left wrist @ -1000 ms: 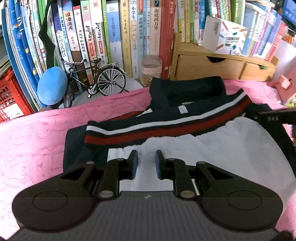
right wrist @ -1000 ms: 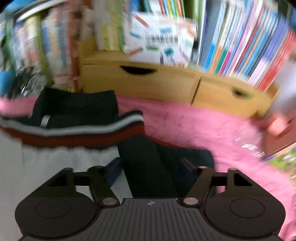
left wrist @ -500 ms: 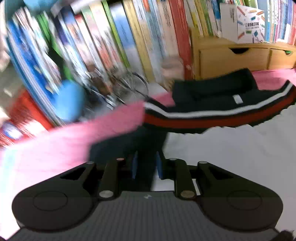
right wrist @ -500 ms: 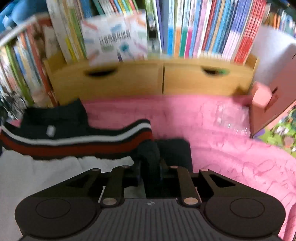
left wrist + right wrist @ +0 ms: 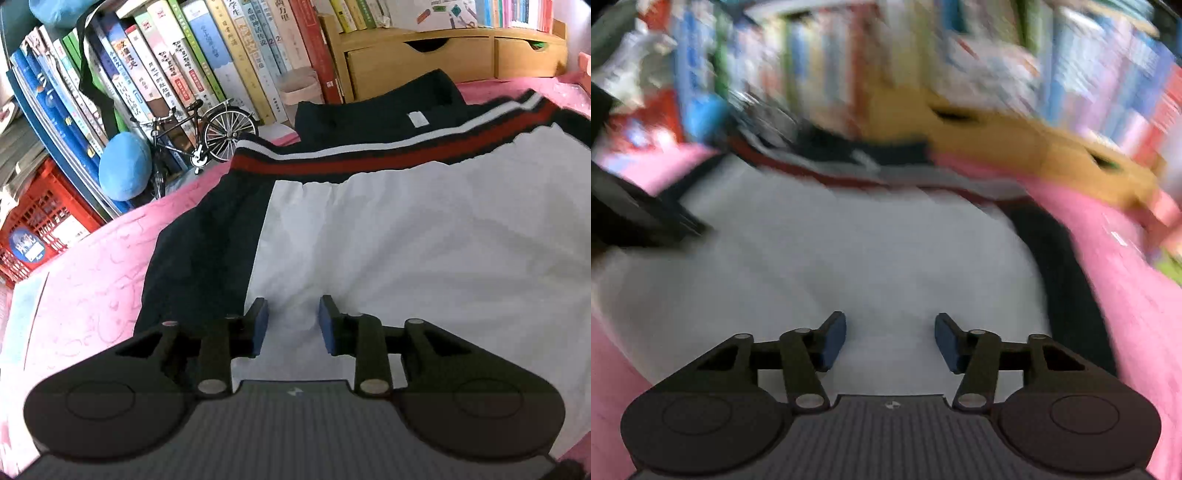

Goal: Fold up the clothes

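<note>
I had the white garment with a navy collar and red-and-white chest stripes [image 5: 424,236] lying flat on the pink patterned cloth [image 5: 92,273], its collar pointing away from me toward the row of upright books [image 5: 192,70] and the light wooden drawer unit [image 5: 443,55]. Its long axis ran from my grippers back toward the shelf, with the stripes crossing it side to side. A navy sleeve [image 5: 207,251] lay folded along the left edge of the white body.

My left gripper [image 5: 291,325] hovered over the white fabric near that sleeve, its blue-padded fingers apart and holding nothing. My right gripper [image 5: 890,341] was also spread wide over the white panel (that view was badly smeared, so details behind it were lost). A small black model bicycle [image 5: 199,136] stood just beyond the cloth.
</note>
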The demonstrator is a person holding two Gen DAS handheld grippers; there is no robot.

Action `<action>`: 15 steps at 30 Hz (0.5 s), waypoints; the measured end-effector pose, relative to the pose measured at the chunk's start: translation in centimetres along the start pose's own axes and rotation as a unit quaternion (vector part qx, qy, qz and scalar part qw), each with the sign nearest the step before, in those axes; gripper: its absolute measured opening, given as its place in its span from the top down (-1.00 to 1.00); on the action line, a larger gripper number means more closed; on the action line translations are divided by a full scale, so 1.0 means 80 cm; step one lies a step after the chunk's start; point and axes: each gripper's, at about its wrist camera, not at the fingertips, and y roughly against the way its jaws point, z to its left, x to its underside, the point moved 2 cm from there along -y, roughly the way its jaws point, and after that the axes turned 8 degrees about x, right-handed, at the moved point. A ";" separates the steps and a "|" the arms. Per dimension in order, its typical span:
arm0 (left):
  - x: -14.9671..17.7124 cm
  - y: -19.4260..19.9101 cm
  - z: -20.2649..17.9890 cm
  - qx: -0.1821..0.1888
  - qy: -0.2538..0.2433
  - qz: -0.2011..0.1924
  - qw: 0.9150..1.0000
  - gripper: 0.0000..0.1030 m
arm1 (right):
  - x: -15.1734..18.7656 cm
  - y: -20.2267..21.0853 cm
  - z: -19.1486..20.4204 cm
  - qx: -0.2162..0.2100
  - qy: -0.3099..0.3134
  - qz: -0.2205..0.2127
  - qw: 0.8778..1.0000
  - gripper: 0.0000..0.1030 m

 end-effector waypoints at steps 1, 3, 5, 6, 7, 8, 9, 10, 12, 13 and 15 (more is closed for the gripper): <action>-0.001 0.000 0.003 0.003 0.006 0.001 1.000 0.36 | 0.005 -0.001 -0.012 0.013 -0.005 0.005 1.000 0.03; -0.003 -0.001 0.007 0.003 0.011 0.002 1.000 0.33 | 0.005 0.004 -0.029 0.032 -0.013 0.009 0.999 0.52; -0.005 -0.001 0.010 0.003 0.015 0.003 1.000 0.33 | 0.005 0.009 -0.046 0.051 -0.022 0.013 0.998 0.59; -0.006 0.000 0.009 0.003 0.015 0.006 1.000 0.33 | 0.005 0.012 -0.054 0.061 -0.026 0.015 0.998 0.58; -0.006 0.001 0.009 0.002 0.016 0.010 1.000 0.33 | 0.005 0.014 -0.063 0.071 -0.030 0.016 0.997 0.36; -0.007 0.007 0.009 -0.001 0.017 0.011 1.000 0.35 | 0.005 0.017 -0.071 0.080 -0.034 0.018 0.996 0.18; -0.008 0.014 0.008 -0.005 0.018 0.012 1.000 0.36 | 0.005 0.019 -0.080 0.090 -0.038 0.020 0.995 0.14; -0.009 0.021 0.008 -0.009 0.020 0.013 1.000 0.37 | 0.005 0.022 -0.088 0.099 -0.043 0.022 0.994 0.15; -0.003 0.043 0.006 0.001 0.031 0.008 0.999 0.39 | 0.005 0.027 -0.105 0.119 -0.051 0.025 0.991 0.16; 0.003 0.052 0.004 0.004 0.034 0.011 0.999 0.39 | 0.004 0.033 -0.098 0.110 -0.045 0.021 0.993 0.16; 0.018 0.064 -0.002 0.007 0.039 0.023 0.999 0.39 | 0.002 0.048 -0.058 0.067 -0.019 0.003 0.998 0.16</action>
